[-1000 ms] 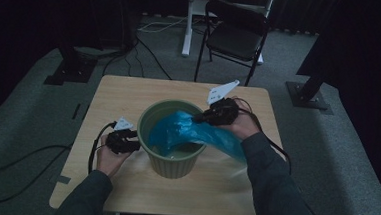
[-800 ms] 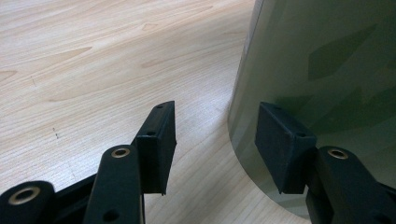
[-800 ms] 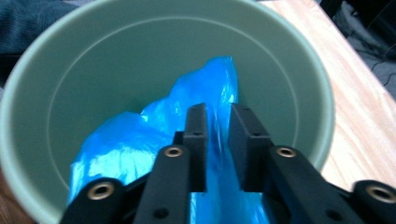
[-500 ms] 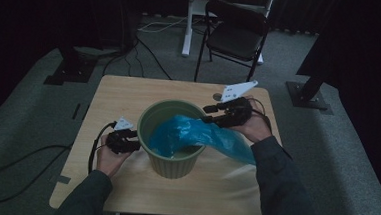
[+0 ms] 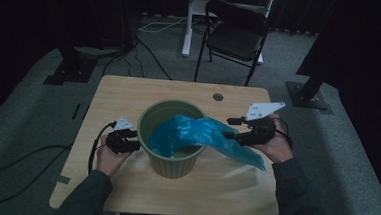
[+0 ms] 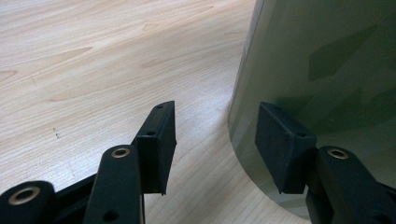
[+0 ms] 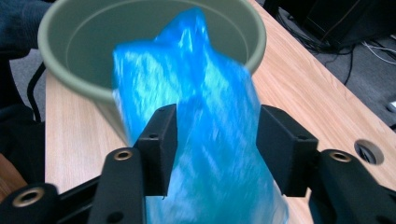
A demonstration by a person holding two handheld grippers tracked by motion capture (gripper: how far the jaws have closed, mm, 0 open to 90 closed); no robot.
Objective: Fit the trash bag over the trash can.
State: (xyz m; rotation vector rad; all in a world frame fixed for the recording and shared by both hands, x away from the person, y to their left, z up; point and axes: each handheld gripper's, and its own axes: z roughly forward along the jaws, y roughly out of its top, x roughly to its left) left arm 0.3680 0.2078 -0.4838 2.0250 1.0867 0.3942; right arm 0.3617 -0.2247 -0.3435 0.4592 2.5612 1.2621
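Right hand-held gripper (image 5: 233, 128): jaws apart, just been opening. Blue plastic bag (image 5: 202, 136) between them in the right gripper view, sheet slack between the pads, no visible pinch. Positioned at the right of the green bucket (image 5: 170, 159), over the desk (image 5: 129, 91), held from behind by the right hand (image 5: 276, 143). Grey three-cornered plate on top, tilted upward.

Left hand-held gripper (image 5: 135, 143): jaws apart, nothing clamped. In the left gripper view, one pad (image 6: 282, 144) right against the bucket's outer wall (image 6: 327, 70), contact not certain; other pad over bare desk (image 6: 93, 56). Left hand (image 5: 108, 155) low on the desk at the bucket's left side, cable trailing off the desk edge toward the floor.

Bag: one part inside the bucket, bunched against the inner wall; remainder draped over the right rim and stretched out onto the desk toward the right hand. Outer end blurred in both views.

Bucket: upright, near the desk's middle, rim (image 7: 154, 9) round and undistorted.

Beyond the desk: black folding chair (image 5: 235, 37), carpeted floor, dark stands to either side.
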